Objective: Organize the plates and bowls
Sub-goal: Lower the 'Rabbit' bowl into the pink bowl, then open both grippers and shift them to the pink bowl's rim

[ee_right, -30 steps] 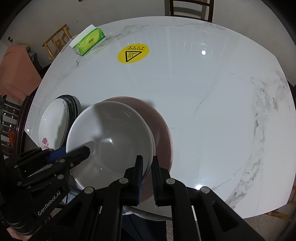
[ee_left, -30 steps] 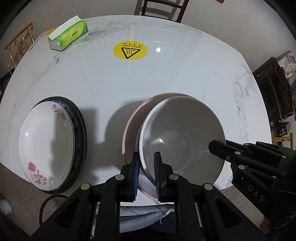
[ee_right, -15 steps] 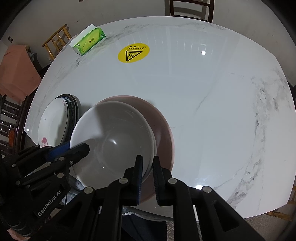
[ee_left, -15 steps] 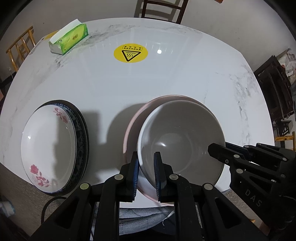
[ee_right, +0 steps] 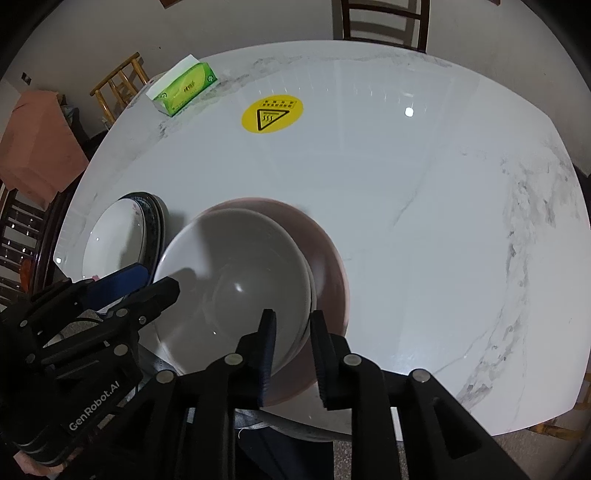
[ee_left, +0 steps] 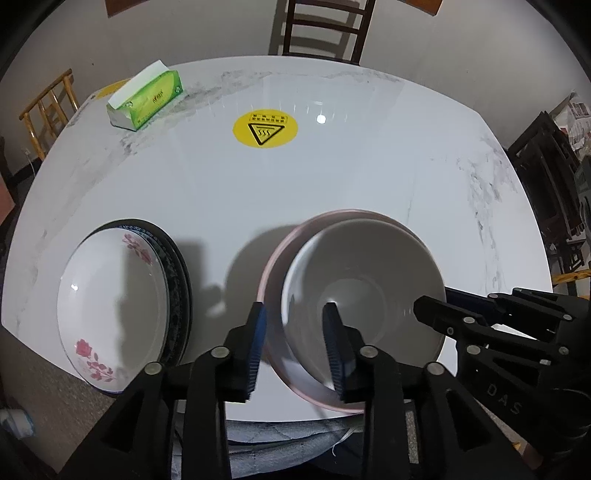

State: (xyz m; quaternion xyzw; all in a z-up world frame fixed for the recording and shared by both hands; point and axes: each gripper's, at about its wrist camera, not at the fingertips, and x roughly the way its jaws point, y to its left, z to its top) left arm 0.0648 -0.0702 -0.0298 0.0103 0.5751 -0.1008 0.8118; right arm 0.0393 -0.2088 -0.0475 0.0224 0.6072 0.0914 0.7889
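Two round glossy bowls [ee_left: 362,295], nested

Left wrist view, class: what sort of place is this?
Probably a home dining room: a round marble table with wooden chairs around it, stacked plates and a tissue box.
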